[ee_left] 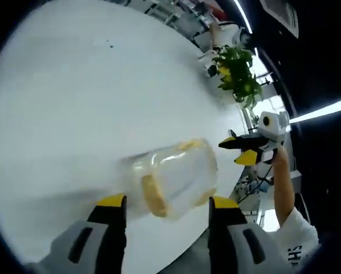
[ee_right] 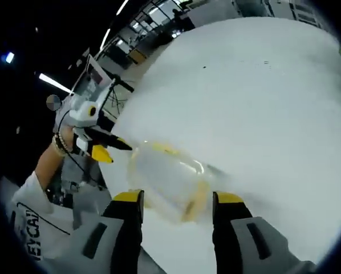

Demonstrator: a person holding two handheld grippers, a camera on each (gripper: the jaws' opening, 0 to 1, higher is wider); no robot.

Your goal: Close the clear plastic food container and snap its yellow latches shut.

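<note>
One clear plastic container (ee_left: 176,177) lies on one white table (ee_left: 73,85), with what look like two yellow latches (ee_left: 152,196) on it (motion blur makes that count unsure). There are two grippers, the left gripper (ee_left: 167,206) and the right gripper (ee_right: 178,201), and one potted plant (ee_left: 237,74) stands at the table's far edge.

Container (ee_left: 179,177): clear plastic, smooth, blurred; yellow plastic latches (ee_left: 152,196) at its ends.
Desk (ee_left: 85,85): white, matt, smooth surface.
Left claw (ee_left: 167,206): grey plastic-looking body, black jaws with yellow tips, smooth.
Right claw (ee_right: 176,202): same grey, black and yellow finish.
Sleeve (ee_left: 293,240): white cloth, printed lettering.
</note>
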